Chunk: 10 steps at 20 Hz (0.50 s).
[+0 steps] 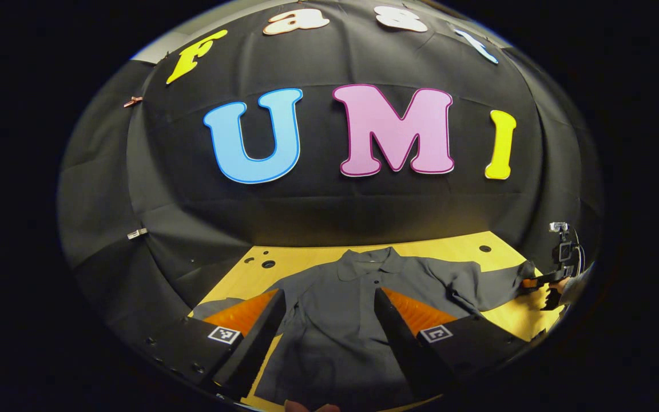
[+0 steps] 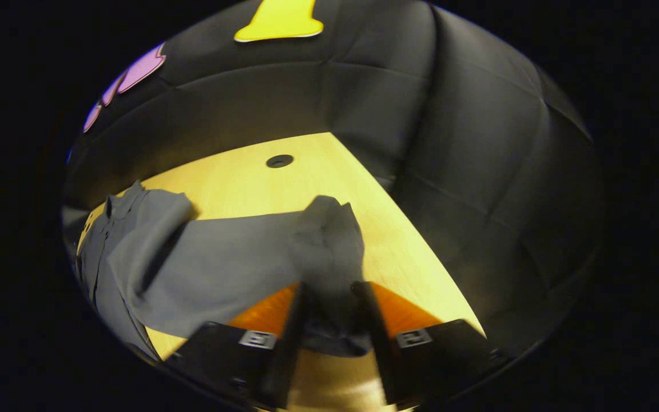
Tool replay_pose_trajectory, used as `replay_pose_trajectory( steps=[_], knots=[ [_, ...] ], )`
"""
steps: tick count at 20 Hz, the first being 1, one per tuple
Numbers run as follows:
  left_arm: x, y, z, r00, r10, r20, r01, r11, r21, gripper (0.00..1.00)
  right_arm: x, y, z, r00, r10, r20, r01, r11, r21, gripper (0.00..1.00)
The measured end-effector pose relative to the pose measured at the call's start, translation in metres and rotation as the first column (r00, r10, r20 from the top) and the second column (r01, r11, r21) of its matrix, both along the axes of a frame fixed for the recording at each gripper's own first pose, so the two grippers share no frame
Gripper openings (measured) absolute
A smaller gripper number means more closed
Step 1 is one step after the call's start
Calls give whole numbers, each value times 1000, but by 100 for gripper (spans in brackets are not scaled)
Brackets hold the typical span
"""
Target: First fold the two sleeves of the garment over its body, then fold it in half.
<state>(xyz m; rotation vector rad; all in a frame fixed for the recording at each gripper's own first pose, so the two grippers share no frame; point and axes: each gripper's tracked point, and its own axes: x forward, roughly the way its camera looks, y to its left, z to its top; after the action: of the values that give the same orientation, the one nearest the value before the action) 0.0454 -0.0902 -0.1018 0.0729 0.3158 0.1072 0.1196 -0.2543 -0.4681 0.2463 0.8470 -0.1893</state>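
Observation:
A dark grey collared shirt lies face up on the yellow wooden table, collar toward the far wall. In the left gripper view my left gripper hovers open over the shirt's body, fingers wide apart with nothing between them. One sleeve stretches out to the right, where my right gripper and the hand holding it grip its end. In the right gripper view my right gripper is shut on the bunched sleeve cuff, lifted a little off the table. The sleeve runs left toward the shirt.
The black cloth wall closes in behind and to the sides of the table. Round holes dot the tabletop near its far edge. Bare wood lies to the right of the held sleeve.

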Motion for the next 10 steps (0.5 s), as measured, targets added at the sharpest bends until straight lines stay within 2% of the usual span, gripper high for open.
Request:
replay_pose_trajectory(
  steps=[2, 3, 6, 10],
  knots=[
    [-3, 3, 3, 1000, 17, 15, -16, 1000, -6, 98, -1, 5, 2, 999, 12, -30, -12, 1000, -15, 9],
    [-7, 5, 2, 1000, 17, 18, -17, 1000, -6, 98, -3, 6, 3, 999, 8, -44, -9, 1000, -28, 6],
    [-15, 20, 8, 999, 26, 33, -26, 1000, -7, 98, -7, 5, 27, 1000, -14, 1, 15, 997, -71, 6],
    [-25, 41, 6, 999, -8, 39, 9, 1000, -10, 98, -31, 8, 70, 998, -25, 55, 31, 992, -121, 5]
  ],
)
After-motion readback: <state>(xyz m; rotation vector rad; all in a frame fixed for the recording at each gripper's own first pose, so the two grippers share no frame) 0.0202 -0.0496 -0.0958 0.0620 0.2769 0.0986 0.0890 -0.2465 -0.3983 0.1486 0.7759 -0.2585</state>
